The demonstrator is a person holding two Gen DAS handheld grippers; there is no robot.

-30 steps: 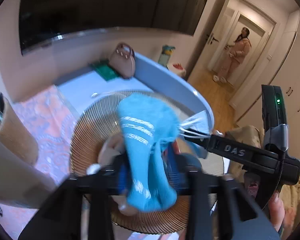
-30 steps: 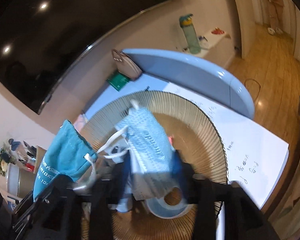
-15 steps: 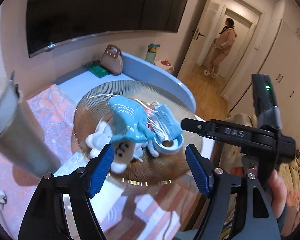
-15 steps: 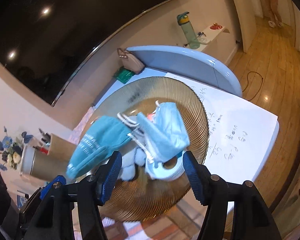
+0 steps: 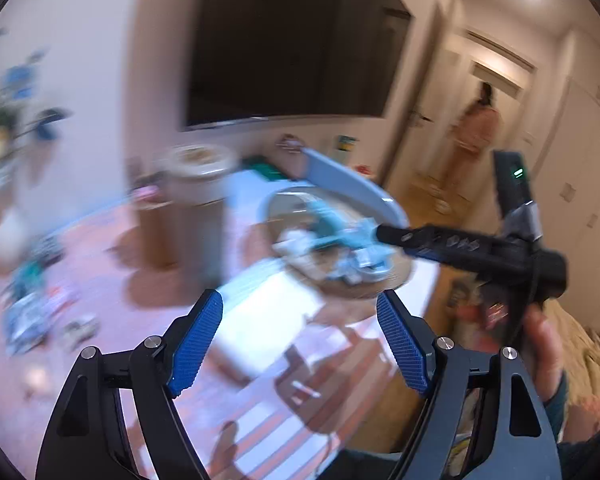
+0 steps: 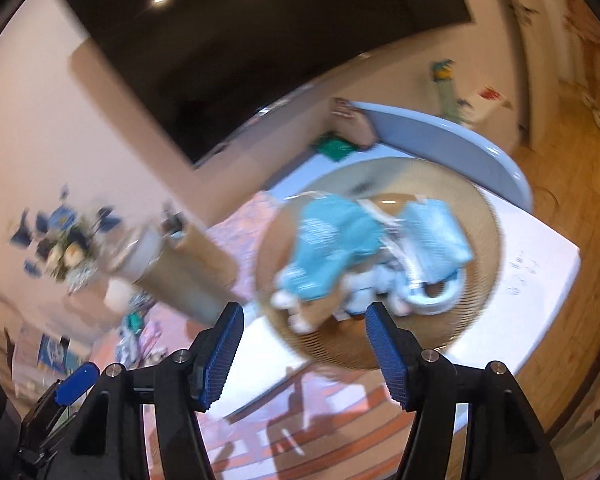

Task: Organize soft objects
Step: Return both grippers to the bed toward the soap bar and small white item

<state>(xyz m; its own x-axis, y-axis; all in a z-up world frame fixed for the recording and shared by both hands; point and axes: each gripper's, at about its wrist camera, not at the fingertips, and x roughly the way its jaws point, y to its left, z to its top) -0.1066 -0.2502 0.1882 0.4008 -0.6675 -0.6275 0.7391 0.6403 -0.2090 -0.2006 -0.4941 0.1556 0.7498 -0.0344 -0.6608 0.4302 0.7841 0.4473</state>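
A round ribbed golden tray (image 6: pixel 480 320) holds a heap of soft things: a teal drawstring pouch (image 6: pixel 332 248), a light blue face mask (image 6: pixel 436 232), a small plush toy (image 6: pixel 300 314) and a tape roll (image 6: pixel 432 298). My right gripper (image 6: pixel 304 312) hangs open in front of the tray's near rim with nothing between its blue pads. My left gripper (image 5: pixel 299 300) stands well back from the tray (image 5: pixel 380 284); its jaws are opening and empty. The teal pouch (image 5: pixel 328 224) shows blurred there. A hand (image 5: pixel 540 344) holds the right tool at the right.
A cardboard tube (image 6: pixel 188 264) and a vase of blue flowers (image 6: pixel 68 248) stand left of the tray. A brown bag (image 6: pixel 352 120), green book (image 6: pixel 334 146) and bottle (image 6: pixel 448 88) sit behind it. A dark screen (image 6: pixel 260 40) hangs above. A person (image 5: pixel 472 132) stands in the doorway.
Both grippers let go of the pouch and the mask over the tray, then pulled back and up from it. The left jaws stand wider. The soft things lie on the tray.
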